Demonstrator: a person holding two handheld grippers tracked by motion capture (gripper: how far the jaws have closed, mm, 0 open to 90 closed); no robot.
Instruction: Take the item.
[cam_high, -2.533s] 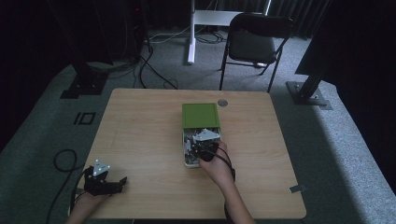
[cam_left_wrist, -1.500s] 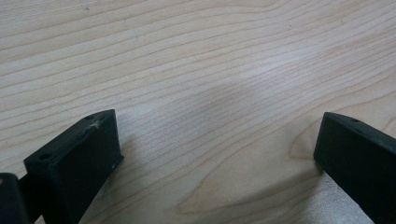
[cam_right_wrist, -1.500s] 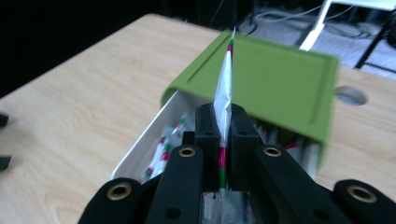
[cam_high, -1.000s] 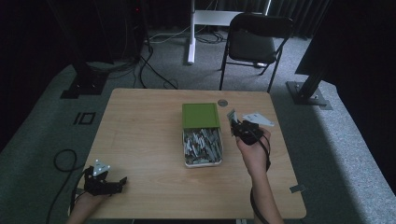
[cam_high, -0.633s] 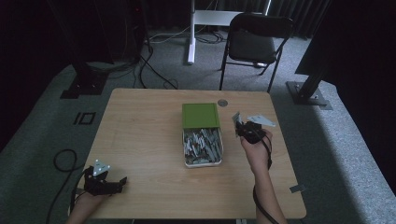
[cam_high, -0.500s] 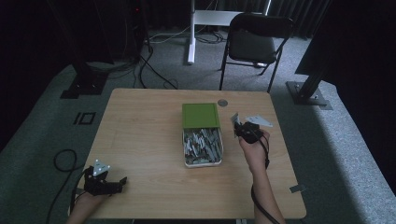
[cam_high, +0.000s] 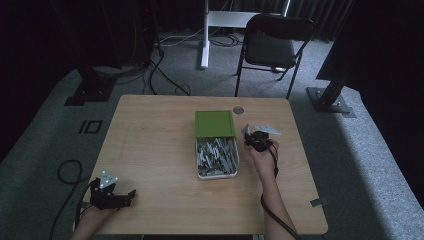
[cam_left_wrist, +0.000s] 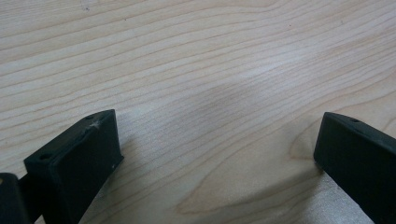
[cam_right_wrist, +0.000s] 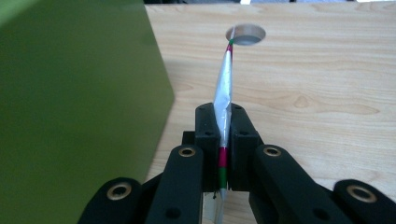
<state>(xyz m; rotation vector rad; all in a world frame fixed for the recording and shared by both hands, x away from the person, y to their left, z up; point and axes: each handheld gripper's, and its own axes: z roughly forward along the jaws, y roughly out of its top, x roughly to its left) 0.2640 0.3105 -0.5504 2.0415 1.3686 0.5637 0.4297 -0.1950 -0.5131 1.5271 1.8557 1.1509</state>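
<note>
Right gripper (cam_high: 248, 134) out of tray (cam_high: 235, 169) since 2.5 s back, now parked over bare table right of green lid (cam_high: 214, 123). Came away pinching thin silver packet (cam_right_wrist: 223, 93), jaws clamped tight. Barely drifted in last second.

Folding chair (cam_high: 272, 42) behind table (cam_high: 150, 140); cables (cam_high: 165, 75).

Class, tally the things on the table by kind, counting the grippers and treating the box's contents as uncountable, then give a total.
Grippers: 2, left and right
Box: 1
Green lid: 1
Held packet: 1
Total: 5
</note>
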